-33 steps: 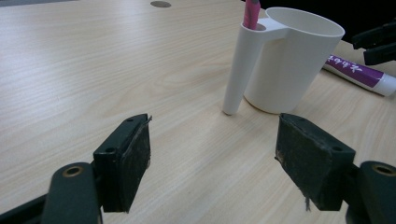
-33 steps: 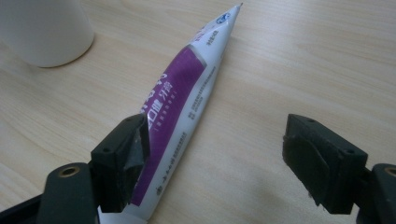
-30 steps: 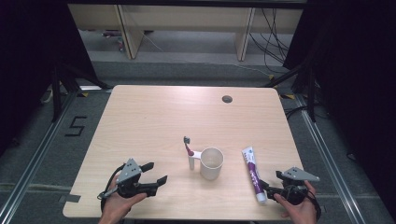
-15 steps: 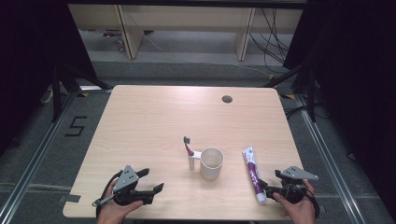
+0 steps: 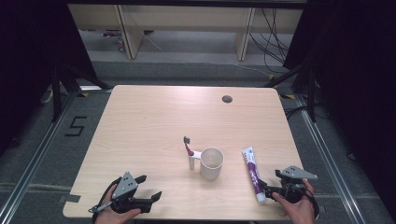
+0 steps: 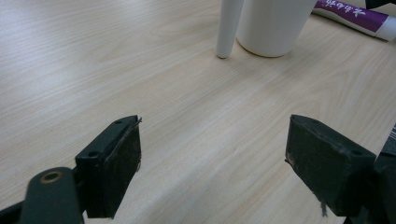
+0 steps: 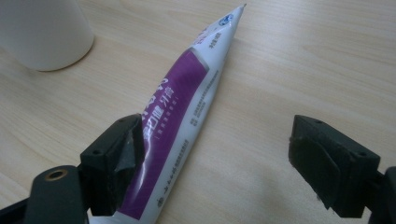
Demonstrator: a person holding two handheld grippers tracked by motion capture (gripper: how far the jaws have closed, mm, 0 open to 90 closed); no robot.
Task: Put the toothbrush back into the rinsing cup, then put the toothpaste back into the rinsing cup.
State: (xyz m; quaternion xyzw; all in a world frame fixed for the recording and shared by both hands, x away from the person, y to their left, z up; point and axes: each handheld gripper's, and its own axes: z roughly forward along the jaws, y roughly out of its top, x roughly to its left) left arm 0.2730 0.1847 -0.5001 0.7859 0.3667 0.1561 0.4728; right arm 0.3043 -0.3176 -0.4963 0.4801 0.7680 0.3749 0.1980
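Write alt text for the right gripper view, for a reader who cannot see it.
A purple and white toothpaste tube lies flat on a light wooden table, running from the lower left up toward the top centre. The right gripper has its two black jaws open, the left jaw in front of the tube's near end. A white cup stands at the upper left.

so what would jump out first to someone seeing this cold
The white cup standing mid-table, with a toothbrush upright right beside it. Next, the purple and white toothpaste tube lying flat to the cup's right, its near end by the open right hand-held gripper. The left hand-held gripper sits open at the near edge.
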